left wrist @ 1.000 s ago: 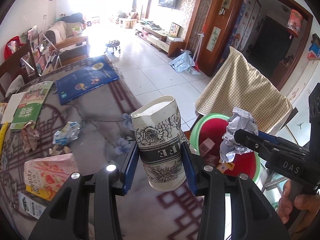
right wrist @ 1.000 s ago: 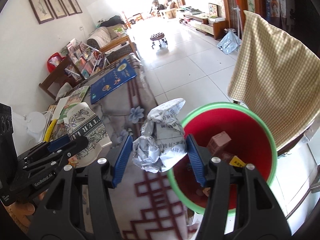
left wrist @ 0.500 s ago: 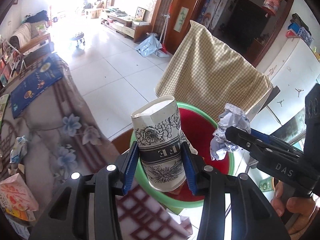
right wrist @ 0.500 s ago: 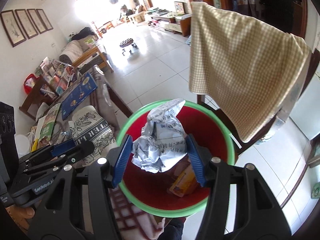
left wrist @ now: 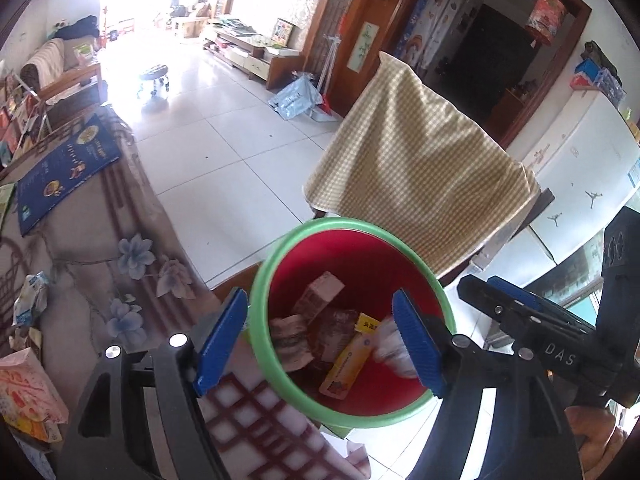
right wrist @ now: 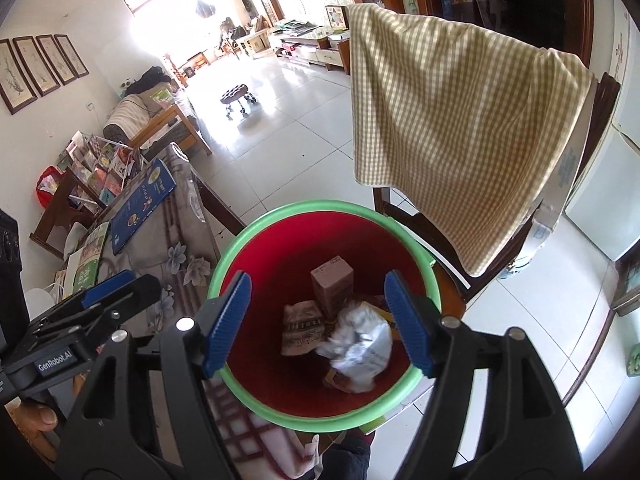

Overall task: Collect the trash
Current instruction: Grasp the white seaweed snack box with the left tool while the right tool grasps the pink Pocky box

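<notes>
Bin (right wrist: 224,264), red inside with a green rim, standing just beside the table edge; taken as landmark for all entries below.

Left gripper (left wrist: 320,340): poised above the bin's mouth; blue pads (left wrist: 222,336) spread wide, having just been opening, with nothing between them; its side also shows at the left of the right wrist view (right wrist: 104,292).

Right gripper (right wrist: 318,320): likewise above the bin's mouth; jaws spread, having just been opening, nothing pinched; seen from the side to the right of the bin in the left wrist view (left wrist: 508,304).

Crumpled paper wad (right wrist: 360,344): white, blurred, inside the bin, below the right gripper's parted pads and free of them.

Patterned paper cup (right wrist: 302,330): on its side in the bin, just beside the wad.

Brown carton (right wrist: 332,280): upright on the bin's floor, behind the cup and wad.

Yellow packet (left wrist: 352,360): flat in the bin, near the carton.

Table (left wrist: 92,240): left of the bin, under a floral cloth; bearing a blue book (left wrist: 64,168) well away from the bin, and wrappers (left wrist: 30,300) and a pink packet (left wrist: 24,392) nearer the left edge of view.

Chair (right wrist: 600,120): just behind the bin, draped with a yellow checked cloth (right wrist: 460,120).

Hand (right wrist: 36,416): part of the person's fingers visible under the left gripper's handle.
</notes>
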